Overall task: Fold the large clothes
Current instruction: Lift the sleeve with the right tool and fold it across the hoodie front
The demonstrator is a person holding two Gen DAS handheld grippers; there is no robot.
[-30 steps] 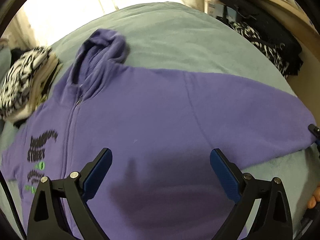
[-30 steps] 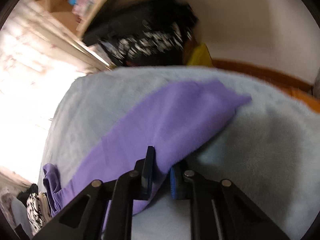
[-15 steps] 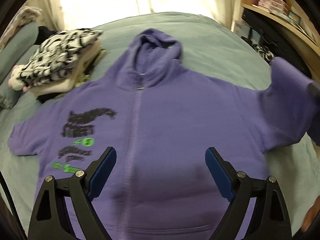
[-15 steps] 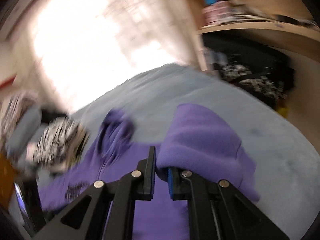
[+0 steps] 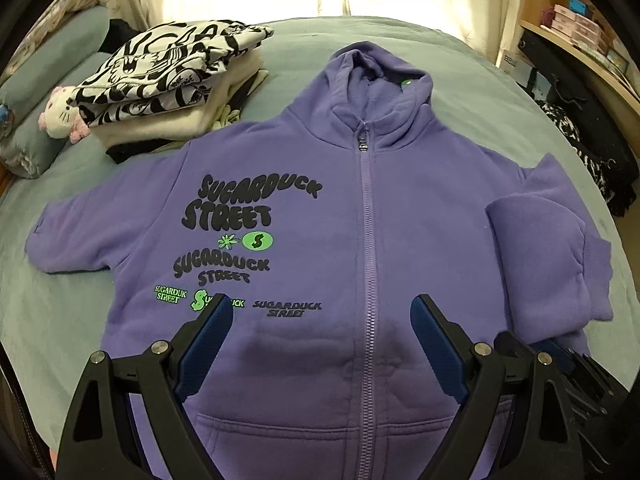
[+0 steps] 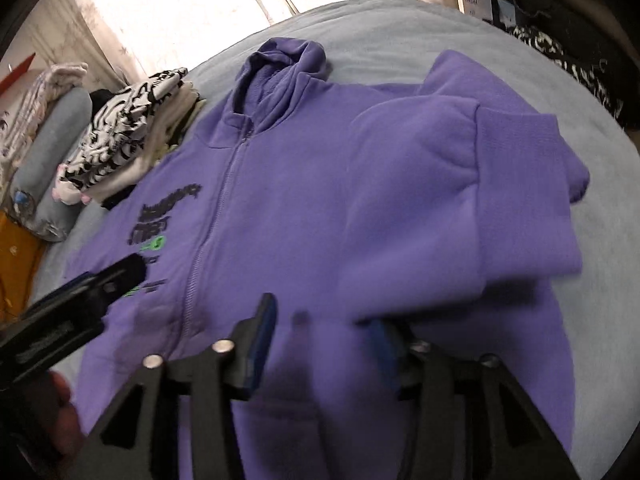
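The left gripper [image 5: 322, 344] hovers low over the lower front of the purple hoodie [image 5: 320, 248], jaws spread wide with nothing between them. This placement suits a next grasp near the hem or the unfolded side. The right gripper [image 6: 320, 340] sits beside it over the same lower panel. Its jaws have just been opening; they stand partly apart, and no fabric lies between the pads, so the sleeve is released.

The hoodie lies face up and zipped on the bed [image 5: 60, 320], spread flat so each fold can be laid over the body. The sleeve on the right of the left wrist view [image 5: 560, 248] is doubled inward, with its cuff lying on the chest panel [image 6: 516, 136]. The opposite sleeve [image 5: 76, 236] lies out to the side, not yet folded. Beyond the hoodie's shoulder, a stack of folded clothes [image 5: 168, 92] stands on the bed, likely the finished pile, kept clear of the working area.

Compared with one second earlier, the right gripper no longer pinches the sleeve edge; the sleeve then lay stretched out across the bed and now rests folded over. The left wrist view now centres on the zipper rather than the sleeve side.
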